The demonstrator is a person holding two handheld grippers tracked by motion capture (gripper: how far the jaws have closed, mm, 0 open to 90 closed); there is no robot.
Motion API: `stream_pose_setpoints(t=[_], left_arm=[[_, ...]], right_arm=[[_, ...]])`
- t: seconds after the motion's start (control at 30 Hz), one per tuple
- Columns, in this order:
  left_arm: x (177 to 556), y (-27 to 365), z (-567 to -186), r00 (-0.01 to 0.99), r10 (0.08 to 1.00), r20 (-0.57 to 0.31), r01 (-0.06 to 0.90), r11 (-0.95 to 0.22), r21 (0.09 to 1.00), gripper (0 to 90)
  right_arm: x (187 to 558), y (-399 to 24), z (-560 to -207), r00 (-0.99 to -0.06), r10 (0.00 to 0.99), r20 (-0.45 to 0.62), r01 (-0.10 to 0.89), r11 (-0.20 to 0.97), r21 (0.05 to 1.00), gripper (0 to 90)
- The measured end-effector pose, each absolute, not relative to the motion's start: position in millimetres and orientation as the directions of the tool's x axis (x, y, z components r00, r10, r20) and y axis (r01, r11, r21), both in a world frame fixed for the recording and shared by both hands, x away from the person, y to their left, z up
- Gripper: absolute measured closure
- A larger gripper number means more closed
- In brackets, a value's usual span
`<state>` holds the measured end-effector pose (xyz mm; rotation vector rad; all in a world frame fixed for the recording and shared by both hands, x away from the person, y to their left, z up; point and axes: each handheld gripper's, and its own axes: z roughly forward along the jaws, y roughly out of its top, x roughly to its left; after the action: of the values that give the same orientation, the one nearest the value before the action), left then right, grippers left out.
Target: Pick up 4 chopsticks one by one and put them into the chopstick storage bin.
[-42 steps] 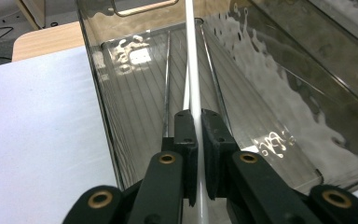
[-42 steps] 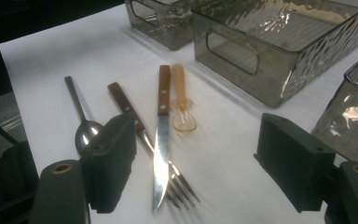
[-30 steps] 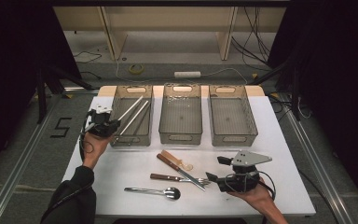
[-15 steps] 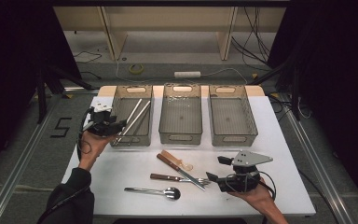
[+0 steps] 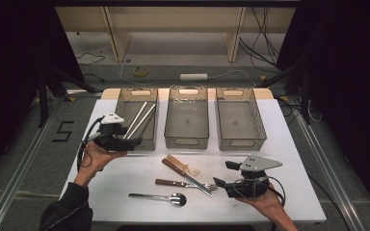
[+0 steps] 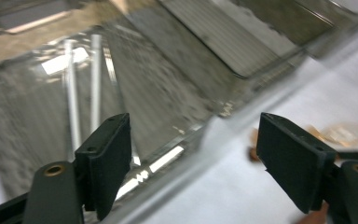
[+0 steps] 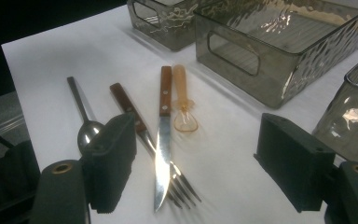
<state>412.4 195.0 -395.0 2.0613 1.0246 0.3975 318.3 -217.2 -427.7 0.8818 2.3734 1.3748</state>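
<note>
Two silver sticks [image 5: 141, 118] lie slanted in the left smoky bin [image 5: 121, 107]; they appear again as sticks [image 6: 81, 88] through the bin wall [image 6: 168, 74]. My left gripper [image 5: 134, 142] hovers at that bin's near left corner. Its jaws have just been opening and now stand open with nothing between them [image 6: 193, 158]. A wood-handled knife [image 7: 164, 135], a wood-handled fork [image 7: 142, 130], a steel spoon [image 7: 81, 121] and a small amber spoon [image 7: 182, 102] lie on the white table ahead of my open, empty right gripper [image 7: 196, 163], which rests at the front right [image 5: 224, 174].
The middle bin [image 5: 188, 140] and the right bin [image 5: 241, 142] stand side by side at the back of the white table [image 5: 125, 173]. Dark floor with cables surrounds the table, and a shelf frame stands behind it.
My left gripper has drawn back from the sticks in the left bin toward the bin's near corner, and its jaws have spread. The sticks stay in the bin. The right gripper has kept still.
</note>
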Motion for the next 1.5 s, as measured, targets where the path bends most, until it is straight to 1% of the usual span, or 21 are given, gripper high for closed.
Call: stream_pose_setpoints(t=[0.07, 0.2, 0.37, 0.57, 0.87, 1.37, 1.5], left_arm=[[406, 188, -395, 0.662, 0.748, -0.050, 0.518, -0.408, 0.752, 24.8], [392, 176, -398, 0.709, 0.703, -0.048, 0.500, -0.454, 0.737, 23.3], [378, 166, -403, 0.747, 0.664, -0.038, 0.486, -0.507, 0.712, 21.2], [367, 158, -410, 0.775, 0.631, -0.029, 0.473, -0.549, 0.689, 19.7], [355, 144, -420, 0.816, 0.578, -0.009, 0.450, -0.625, 0.638, 19.7], [345, 129, -437, 0.853, 0.522, 0.019, 0.424, -0.712, 0.559, 19.6], [343, 127, -444, 0.862, 0.505, 0.029, 0.418, -0.743, 0.523, 20.1]], right_arm=[[318, -217, -428, -0.780, 0.621, 0.078, 0.376, 0.366, 0.851, 29.3], [318, -218, -428, -0.779, 0.622, 0.076, 0.375, 0.366, 0.852, 29.3], [318, -218, -428, -0.779, 0.623, 0.074, 0.374, 0.366, 0.852, 29.3], [319, -218, -429, -0.777, 0.625, 0.076, 0.377, 0.366, 0.851, 29.3], [320, -219, -431, -0.775, 0.627, 0.081, 0.384, 0.365, 0.848, 29.2], [320, -220, -432, -0.776, 0.626, 0.072, 0.380, 0.375, 0.845, 29.2], [320, -220, -432, -0.776, 0.627, 0.070, 0.377, 0.371, 0.849, 29.2]])
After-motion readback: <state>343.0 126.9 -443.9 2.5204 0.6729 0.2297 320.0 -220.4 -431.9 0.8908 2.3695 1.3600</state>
